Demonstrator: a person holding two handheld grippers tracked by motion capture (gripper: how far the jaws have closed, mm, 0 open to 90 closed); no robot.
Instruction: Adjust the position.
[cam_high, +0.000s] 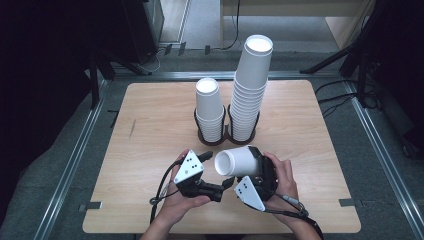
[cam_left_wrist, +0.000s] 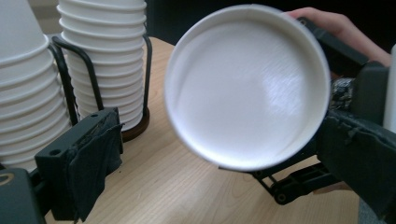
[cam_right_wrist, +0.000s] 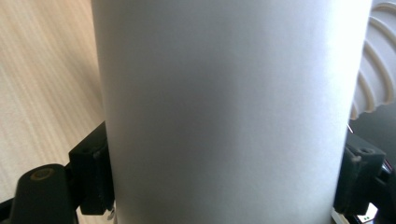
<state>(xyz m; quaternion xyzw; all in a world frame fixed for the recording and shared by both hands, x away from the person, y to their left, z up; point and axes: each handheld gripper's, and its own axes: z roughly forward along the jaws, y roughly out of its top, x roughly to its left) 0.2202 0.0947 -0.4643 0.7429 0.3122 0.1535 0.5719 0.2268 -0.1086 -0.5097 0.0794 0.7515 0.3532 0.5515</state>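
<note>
The right gripper (cam_high: 250, 170) has its fingers pinching the white paper cup (cam_high: 236, 161) across its wall above the counter (cam_high: 150, 135); the cup's long axis lies level, base toward the left gripper (cam_high: 220, 186), whose fingers stand spread just beside it

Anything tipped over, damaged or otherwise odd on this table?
Nothing damaged or spilled. The single cup lies sideways only because the right gripper clamps it. Both cup stacks stand upright in their holder.
</note>
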